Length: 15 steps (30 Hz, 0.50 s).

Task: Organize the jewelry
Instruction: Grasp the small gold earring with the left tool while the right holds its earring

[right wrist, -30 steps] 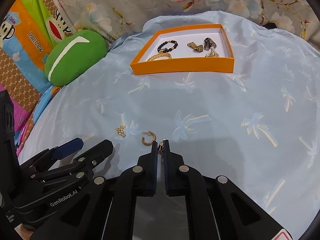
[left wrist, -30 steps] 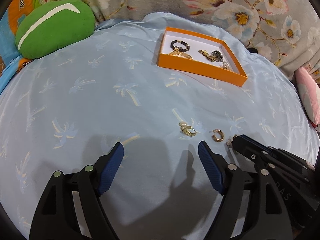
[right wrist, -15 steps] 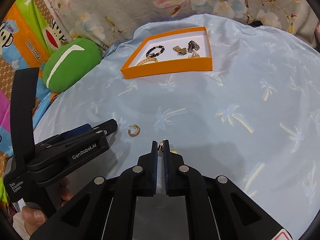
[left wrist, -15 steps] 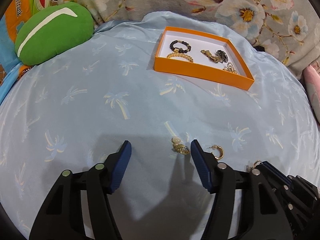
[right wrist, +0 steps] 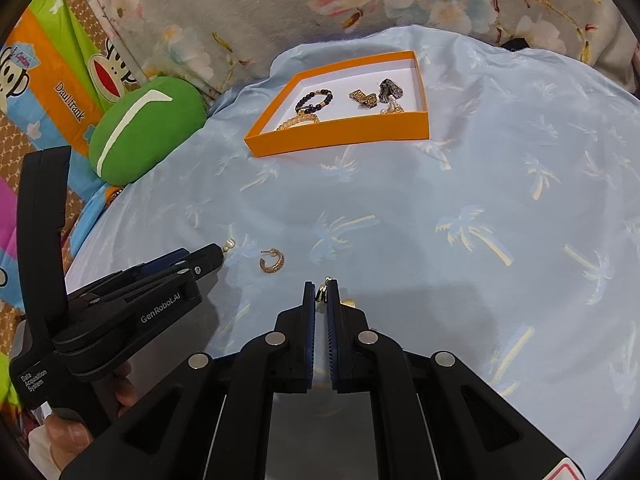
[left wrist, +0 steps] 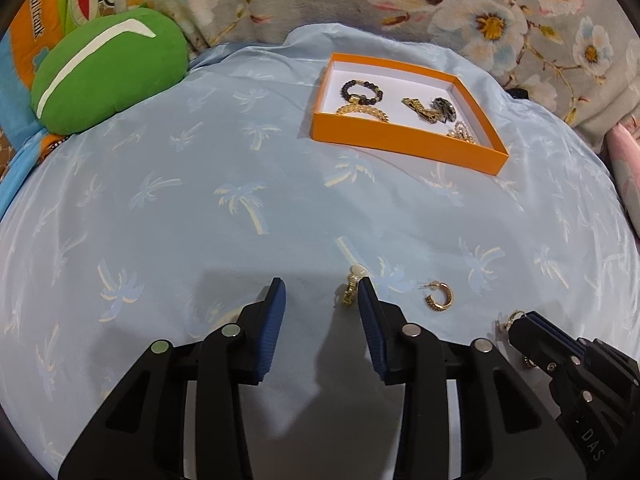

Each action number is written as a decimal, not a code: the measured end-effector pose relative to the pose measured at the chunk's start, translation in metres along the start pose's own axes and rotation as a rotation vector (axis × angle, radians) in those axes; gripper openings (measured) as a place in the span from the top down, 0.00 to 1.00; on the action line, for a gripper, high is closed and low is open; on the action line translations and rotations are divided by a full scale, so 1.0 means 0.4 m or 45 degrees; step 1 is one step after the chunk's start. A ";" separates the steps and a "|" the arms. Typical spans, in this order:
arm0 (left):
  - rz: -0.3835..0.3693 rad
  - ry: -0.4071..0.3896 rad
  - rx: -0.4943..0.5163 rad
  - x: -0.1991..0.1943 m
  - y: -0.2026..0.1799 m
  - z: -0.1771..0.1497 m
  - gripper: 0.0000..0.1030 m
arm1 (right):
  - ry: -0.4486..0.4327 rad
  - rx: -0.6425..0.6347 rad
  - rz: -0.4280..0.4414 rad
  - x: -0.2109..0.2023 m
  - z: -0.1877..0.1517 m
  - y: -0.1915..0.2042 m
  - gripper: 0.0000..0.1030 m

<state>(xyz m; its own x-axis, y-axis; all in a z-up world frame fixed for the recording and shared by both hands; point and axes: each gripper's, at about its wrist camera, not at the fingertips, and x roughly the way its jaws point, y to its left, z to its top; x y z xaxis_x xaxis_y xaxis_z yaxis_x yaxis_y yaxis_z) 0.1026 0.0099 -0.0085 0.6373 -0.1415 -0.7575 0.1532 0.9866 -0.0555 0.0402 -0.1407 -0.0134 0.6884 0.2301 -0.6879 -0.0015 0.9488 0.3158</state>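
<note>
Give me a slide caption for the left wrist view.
Open left tongs straddle a pearl-tipped gold earring on pale blue palm-print cloth.

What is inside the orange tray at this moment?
The shallow orange cardboard tray holds a dark beaded bracelet, a gold chain bracelet, a gold link piece, a dark grey piece and a pearly cluster. Its near wall hides part of the chain bracelet.

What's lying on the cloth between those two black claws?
A gold hoop earring lies alone between the left gripper and the right gripper, clearest in the right wrist view.
</note>
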 end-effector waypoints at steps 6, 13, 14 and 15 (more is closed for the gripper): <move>-0.026 0.002 0.030 0.002 -0.011 0.001 0.92 | 0.001 0.002 -0.001 0.000 0.000 0.000 0.95; -0.056 -0.004 0.036 -0.002 -0.015 -0.001 0.97 | -0.009 0.004 0.002 -0.002 -0.002 0.001 0.95; -0.056 -0.009 0.040 -0.006 -0.017 -0.003 0.97 | -0.015 0.004 0.003 -0.004 -0.003 0.001 0.95; -0.054 -0.013 0.045 -0.008 -0.019 -0.003 0.97 | -0.019 0.003 0.003 -0.006 -0.002 0.001 0.95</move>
<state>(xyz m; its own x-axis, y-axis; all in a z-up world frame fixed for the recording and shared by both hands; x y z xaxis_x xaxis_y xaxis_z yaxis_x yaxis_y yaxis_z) 0.0983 0.0028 -0.0064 0.6372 -0.1842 -0.7483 0.2065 0.9763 -0.0644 0.0380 -0.1408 -0.0122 0.6990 0.2288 -0.6775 -0.0014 0.9479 0.3186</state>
